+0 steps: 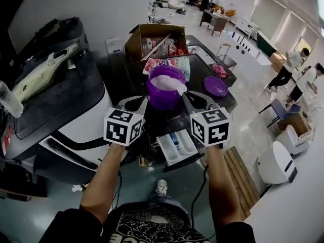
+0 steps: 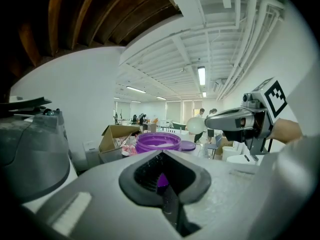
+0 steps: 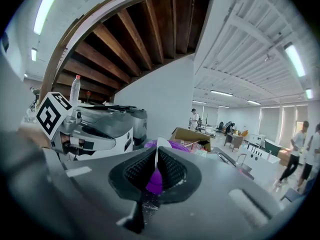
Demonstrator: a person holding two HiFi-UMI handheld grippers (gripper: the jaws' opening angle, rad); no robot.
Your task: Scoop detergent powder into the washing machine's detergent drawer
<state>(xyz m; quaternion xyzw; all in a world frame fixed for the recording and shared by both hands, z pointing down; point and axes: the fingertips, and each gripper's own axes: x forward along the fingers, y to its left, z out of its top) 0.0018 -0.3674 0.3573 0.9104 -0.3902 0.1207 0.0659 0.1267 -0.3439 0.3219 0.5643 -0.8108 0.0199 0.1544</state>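
A purple tub [image 1: 161, 101] of white detergent powder stands on the dark table. A white scoop [image 1: 173, 85] heaped with powder hangs over the tub's right rim. My right gripper [image 1: 189, 98] is shut on its thin handle, which shows as a white sliver [image 3: 156, 155] between the jaws. From the left gripper view the scoop [image 2: 196, 125] looks like a round white bowl above the tub [image 2: 158, 142]. My left gripper [image 1: 137, 104] sits shut and empty just left of the tub. The open detergent drawer [image 1: 177, 146] lies below, between my two arms.
The washing machine [image 1: 61, 115] fills the left side. A purple lid [image 1: 215, 86], a detergent bag [image 1: 169, 65] and a cardboard box [image 1: 152, 39] lie on or behind the table [image 1: 202, 67]. People stand far off at the right.
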